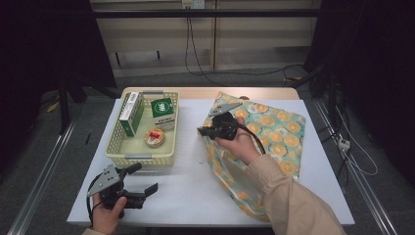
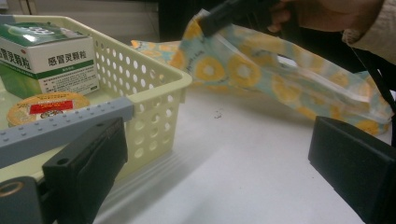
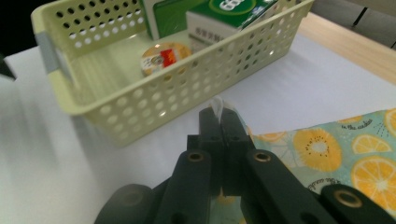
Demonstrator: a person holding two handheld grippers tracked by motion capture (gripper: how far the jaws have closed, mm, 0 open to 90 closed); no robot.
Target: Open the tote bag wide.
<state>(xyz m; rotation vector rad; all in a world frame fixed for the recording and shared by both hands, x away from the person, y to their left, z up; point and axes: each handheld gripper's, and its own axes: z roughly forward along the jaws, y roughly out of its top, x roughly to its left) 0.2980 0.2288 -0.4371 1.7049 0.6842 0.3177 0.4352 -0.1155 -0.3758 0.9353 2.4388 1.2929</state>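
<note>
A teal cloth bag with an orange-slice print [image 1: 274, 132] lies on the right half of the white table. My right gripper [image 1: 201, 131] is shut on the bag's left edge and holds that edge up off the table. In the right gripper view the jaws [image 3: 219, 114] are pressed together, with a pale strip of the bag [image 3: 327, 149] poking out past the tips. The left gripper view has the lifted bag [image 2: 243, 70] hanging from the right gripper [image 2: 208, 25]. My left gripper [image 1: 145, 178] rests open near the front left edge, nothing between its fingers [image 2: 88, 172].
A pale yellow perforated basket [image 1: 139, 157] stands at the left, close ahead of the left gripper. It holds two green-and-white boxes [image 1: 131, 113] [image 1: 163, 111] and a round tin [image 1: 154, 137]. White tabletop [image 1: 195, 196] lies between basket and bag.
</note>
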